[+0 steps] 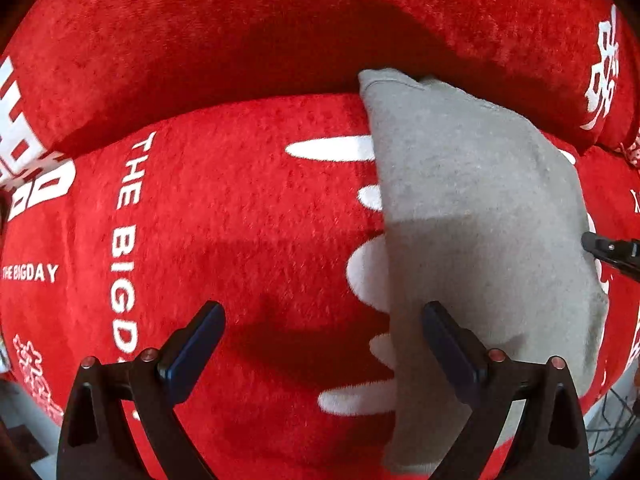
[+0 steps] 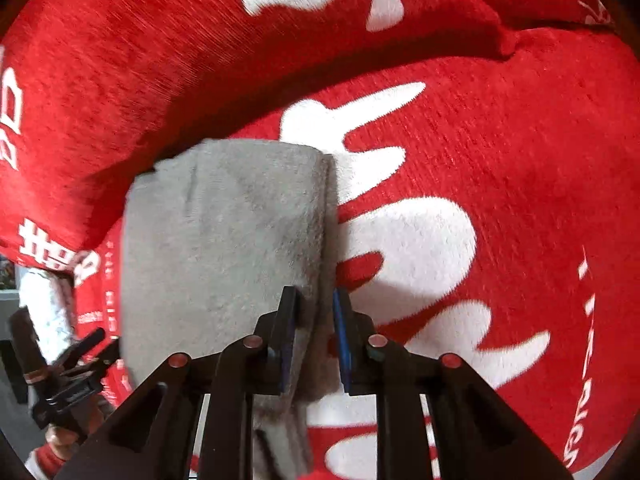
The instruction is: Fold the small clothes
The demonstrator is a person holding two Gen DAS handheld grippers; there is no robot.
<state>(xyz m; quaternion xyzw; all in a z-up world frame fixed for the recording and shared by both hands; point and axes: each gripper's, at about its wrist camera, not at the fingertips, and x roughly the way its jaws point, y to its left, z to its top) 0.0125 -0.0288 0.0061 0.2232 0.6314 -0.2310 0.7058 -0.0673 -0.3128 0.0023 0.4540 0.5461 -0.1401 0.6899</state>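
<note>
A folded grey garment lies on a red plush seat cushion printed with white lettering. My left gripper points down over the cushion, jaws wide open and empty. Its right finger hangs over the garment's left edge. In the right wrist view the grey garment reaches toward me, and its thick right edge runs between the jaws of my right gripper. Those jaws stand narrowly apart, with a sliver of gap at the right pad. The right gripper's tip shows at the garment's right side.
A red backrest cushion rises behind the seat. The left gripper and a white sleeve show at the lower left of the right wrist view. Cables lie on the floor past the cushion's edge.
</note>
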